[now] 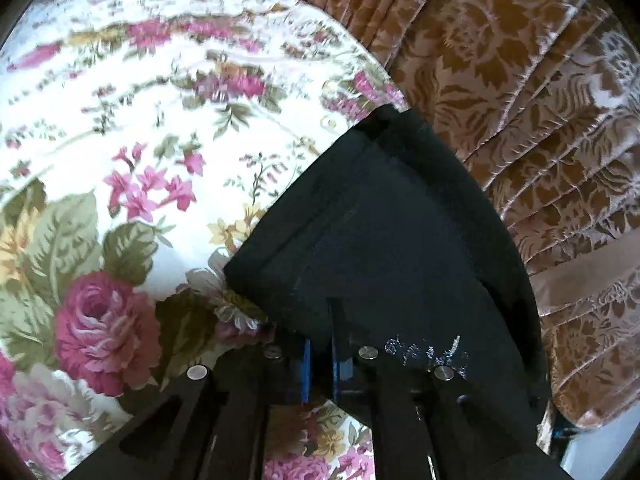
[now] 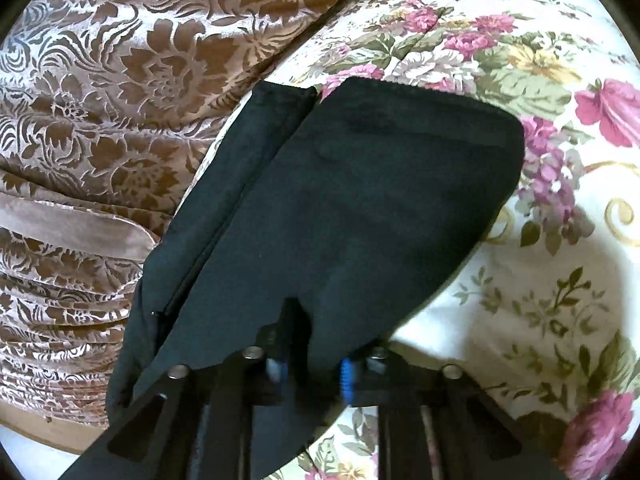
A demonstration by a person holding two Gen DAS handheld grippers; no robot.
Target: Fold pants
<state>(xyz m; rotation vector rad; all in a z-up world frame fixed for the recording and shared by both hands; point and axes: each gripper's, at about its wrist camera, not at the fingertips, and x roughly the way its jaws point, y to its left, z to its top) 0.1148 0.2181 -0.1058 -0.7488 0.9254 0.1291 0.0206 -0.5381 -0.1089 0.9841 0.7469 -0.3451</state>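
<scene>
The black pants (image 1: 380, 224) lie folded on a floral bedspread (image 1: 140, 128), near its edge. My left gripper (image 1: 320, 344) is shut on the near edge of the pants, with the cloth pinched between its blue pads. In the right wrist view the pants (image 2: 360, 200) spread forward from my right gripper (image 2: 308, 356), which is shut on their near edge too. One narrow leg panel (image 2: 240, 168) lies along the left side, beside the wider folded part. The fingertips of both grippers are partly hidden by the cloth.
A brown and beige patterned skirt or curtain (image 1: 520, 100) hangs in pleats past the bed's edge; it also shows in the right wrist view (image 2: 120, 100). The floral bedspread (image 2: 540, 260) stretches to the right of the pants there.
</scene>
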